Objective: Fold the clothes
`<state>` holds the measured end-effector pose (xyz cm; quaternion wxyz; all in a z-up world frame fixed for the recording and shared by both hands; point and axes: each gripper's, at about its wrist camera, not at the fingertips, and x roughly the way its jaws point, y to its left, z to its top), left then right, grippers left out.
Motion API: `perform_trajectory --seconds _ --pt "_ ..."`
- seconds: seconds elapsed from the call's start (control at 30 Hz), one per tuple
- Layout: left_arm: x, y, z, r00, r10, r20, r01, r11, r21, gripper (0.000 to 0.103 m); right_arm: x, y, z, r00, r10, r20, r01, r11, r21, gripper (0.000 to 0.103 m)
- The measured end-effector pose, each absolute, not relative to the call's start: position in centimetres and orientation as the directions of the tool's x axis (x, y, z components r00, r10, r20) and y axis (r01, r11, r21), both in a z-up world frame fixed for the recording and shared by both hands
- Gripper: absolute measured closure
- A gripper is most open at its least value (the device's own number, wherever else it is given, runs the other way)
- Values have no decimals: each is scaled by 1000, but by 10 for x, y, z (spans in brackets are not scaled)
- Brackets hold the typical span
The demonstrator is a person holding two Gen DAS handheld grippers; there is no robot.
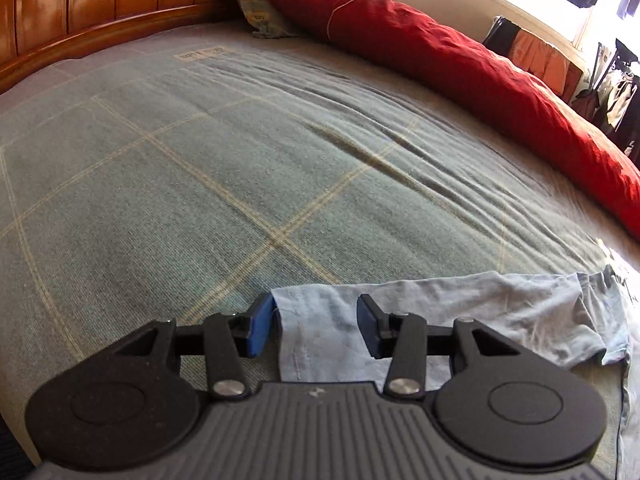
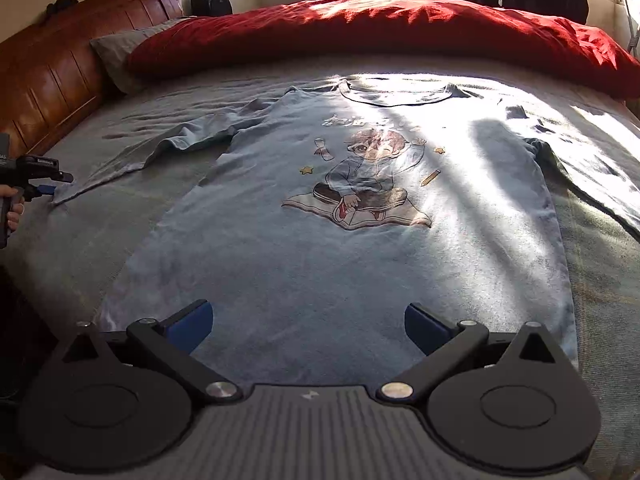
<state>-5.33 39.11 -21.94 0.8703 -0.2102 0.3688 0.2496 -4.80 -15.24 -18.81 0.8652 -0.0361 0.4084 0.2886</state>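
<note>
A light blue long-sleeved shirt [image 2: 320, 260] with a cartoon print lies flat, front up, on the bed, collar toward the far side. Its left sleeve stretches out to the left and its right sleeve lies off to the right in sunlight. My left gripper [image 1: 314, 328] sits at the end of the left sleeve [image 1: 480, 312], jaws apart, with the cuff lying flat between the blue pads and one pad beside its edge. The right wrist view shows that gripper [image 2: 48, 190] at the far left, in a hand [image 2: 12, 212]. My right gripper [image 2: 308, 328] hovers wide open over the shirt's hem.
The bed has a grey-green checked sheet [image 1: 240, 160]. A rolled red duvet [image 2: 360, 28] runs along the far side, with a pillow [image 2: 116, 52] at its end. A wooden headboard [image 2: 48, 72] stands at the left. Hanging clothes [image 1: 616, 92] are beyond the bed by the window.
</note>
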Motion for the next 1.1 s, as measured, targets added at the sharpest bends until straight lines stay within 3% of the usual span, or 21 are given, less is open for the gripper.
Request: perform_trajectory --seconds 0.03,0.07,0.57,0.73,0.8,0.83,1.0,1.1 --pt "-50 389 -220 598 290 -747 -585 795 -159 98 -49 -150 -188 499 469 -729 -532 830 169 0" --pt "-49 385 -219 600 304 -740 -581 801 -143 100 -49 -149 -188 499 468 -729 -535 828 166 0" --pt "-32 406 -208 587 349 -730 -608 786 -114 98 -45 -140 -192 492 448 -746 -537 831 145 0" --pt "-42 406 -196 575 376 -727 -637 763 -109 86 -44 -139 -190 492 456 -742 -550 823 141 0" --pt "-42 397 -181 602 361 -713 -610 783 -118 67 -43 -140 -189 497 459 -737 -550 823 143 0" --pt "-40 391 -176 615 342 -711 -588 799 -125 63 -41 -141 -188 498 460 -735 -549 824 144 0" --pt "-1 336 -157 711 94 -697 -381 884 -270 45 -35 -140 -187 506 467 -725 -540 827 156 0" --pt "36 308 -167 712 -74 -698 -307 862 -404 42 -35 -140 -188 502 474 -723 -543 824 163 0"
